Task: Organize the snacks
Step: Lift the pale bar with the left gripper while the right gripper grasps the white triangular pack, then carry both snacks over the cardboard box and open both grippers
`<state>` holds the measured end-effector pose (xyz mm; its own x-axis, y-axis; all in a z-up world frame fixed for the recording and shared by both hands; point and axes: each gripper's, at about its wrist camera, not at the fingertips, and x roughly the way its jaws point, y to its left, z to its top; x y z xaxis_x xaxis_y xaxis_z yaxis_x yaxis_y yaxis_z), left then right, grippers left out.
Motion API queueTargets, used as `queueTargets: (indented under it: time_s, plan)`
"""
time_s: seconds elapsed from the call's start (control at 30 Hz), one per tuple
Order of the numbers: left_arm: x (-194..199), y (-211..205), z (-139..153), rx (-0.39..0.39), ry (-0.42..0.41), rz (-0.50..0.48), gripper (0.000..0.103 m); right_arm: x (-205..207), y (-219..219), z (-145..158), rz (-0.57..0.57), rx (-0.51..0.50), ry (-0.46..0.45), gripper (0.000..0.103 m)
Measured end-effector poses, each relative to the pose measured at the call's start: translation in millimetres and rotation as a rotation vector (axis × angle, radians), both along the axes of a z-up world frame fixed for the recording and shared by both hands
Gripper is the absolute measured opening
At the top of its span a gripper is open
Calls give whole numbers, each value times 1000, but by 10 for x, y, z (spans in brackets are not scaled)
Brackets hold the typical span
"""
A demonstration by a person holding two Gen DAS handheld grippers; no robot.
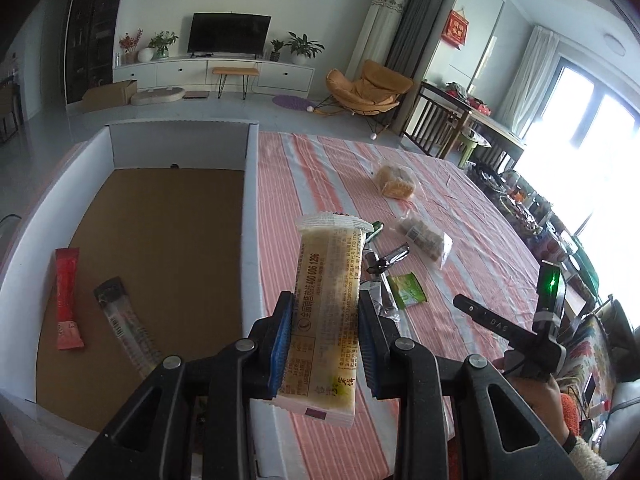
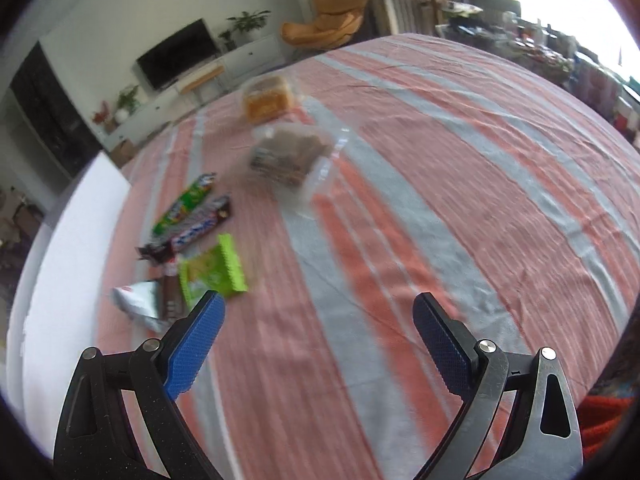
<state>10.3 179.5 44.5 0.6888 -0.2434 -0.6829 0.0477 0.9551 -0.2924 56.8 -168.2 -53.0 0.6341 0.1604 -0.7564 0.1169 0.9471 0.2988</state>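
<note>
Left fingers point(image 1: 326, 304) pinch one pale snack bar point(image 1: 326, 312); two packets lie in the box point(image 1: 180, 148).

Pale yellow snack bar wrapper point(image 1: 326, 316): printed Chinese text with the number "400 006 1296" running along its length; the finer print is too small to read.
Black arm of the right gripper point(image 1: 500, 326), seen from the left wrist: white letters "DAS".
Dark candy bar wrapper point(image 2: 198, 230) on the striped tablecloth point(image 2: 440, 200): white lettering, blurred, unreadable.
</note>
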Motion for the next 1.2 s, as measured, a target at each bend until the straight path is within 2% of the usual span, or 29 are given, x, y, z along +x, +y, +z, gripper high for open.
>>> queueTargets:
  time_s: [0.07, 0.1, 0.2, 0.27, 0.33, 0.37, 0.4, 0.43, 0.5, 0.7, 0.83, 0.93, 1.07, 1.13, 1.2]
  plan:
    - [-22, 81, -29, -8, 5, 9, 30, 91, 296, 83, 182, 68, -35, 96]
    - [-29, 108, -46, -9, 6, 13, 30, 111, 497, 101, 264, 41, -49, 95]
    - [-52, 146, -90, -17, 11, 16, 30, 232, 1125, 37, 459, -133, -62, 95]
    - [-51, 145, -115, -29, 13, 15, 30, 363, 1432, -91, 534, -215, -58, 94]
    - [-56, 151, -111, -40, 15, 17, 30, 522, 1592, -288, 555, -286, -18, 93]
    - [-71, 174, -101, -44, 12, 19, 30, 592, 1603, -382, 535, -312, 4, 83]
    - [-91, 198, -88, -42, 8, 21, 30, 603, 1590, -369, 508, -340, -39, 76]
    - [-111, 221, -76, -33, 3, 26, 30, 654, 1532, -372, 491, -304, -12, 34]
    - [-150, 281, -68, -12, -4, 41, 30, 693, 1346, -336, 449, -155, 7, 35]
    - [-202, 453, -121, -22, 8, 73, 30, 489, 1063, -127, 400, 27, -20, 35]
    - [-233, 561, -97, -37, 0, 92, 30, 337, 1047, 164, 384, 118, -62, 35]
    - [-264, 719, -48, -20, -14, 131, 30, 206, 1218, 550, 417, 182, -117, 35]
    - [-293, 1035, -9, 17, -14, 214, 30, -55, 1696, 1104, 544, 242, -197, 35]
    - [-331, 1203, -4, 38, -10, 262, 30, -167, 1989, 1256, 613, 251, -211, 36]
    - [-384, 1350, -16, 69, -5, 312, 30, -211, 2288, 1267, 676, 267, -195, 36]
